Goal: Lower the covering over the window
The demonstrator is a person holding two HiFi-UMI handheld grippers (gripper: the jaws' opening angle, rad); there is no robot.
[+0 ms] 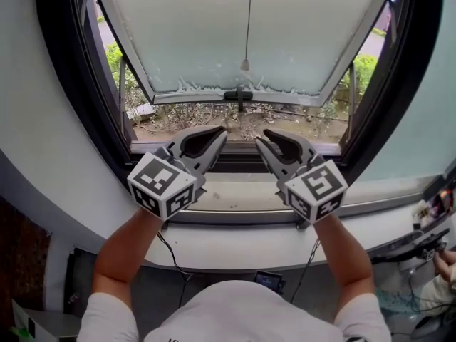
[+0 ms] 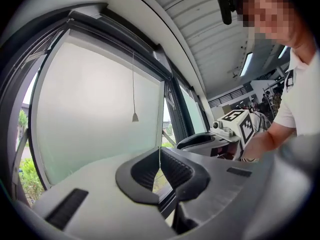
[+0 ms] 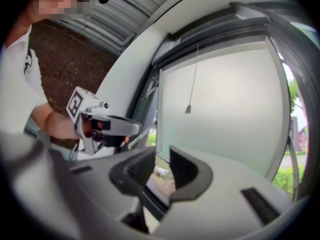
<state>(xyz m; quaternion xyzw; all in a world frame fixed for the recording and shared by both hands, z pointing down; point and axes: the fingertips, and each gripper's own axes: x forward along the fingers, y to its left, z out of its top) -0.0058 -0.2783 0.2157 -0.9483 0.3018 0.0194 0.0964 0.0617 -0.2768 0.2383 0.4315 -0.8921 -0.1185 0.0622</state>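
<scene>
1. grey left gripper (image 2: 160, 151) is pressed together; your right gripper (image 3: 161, 154) stands spread with nothing in it. both hover side by side over the sill (image 1: 235, 194).
2. the blind (image 3: 215, 41) looks rolled up at the window top. its cord (image 1: 244, 64) hangs before the pane (image 1: 199, 27), well above your jaws.
3. raise the spread gripper to the cord's end, pinch it squarely, then pull straight down, slowly.
4. a thin pale line at the left tips may be string; it's too fine to tell. the head view cuts off the blind.
</scene>
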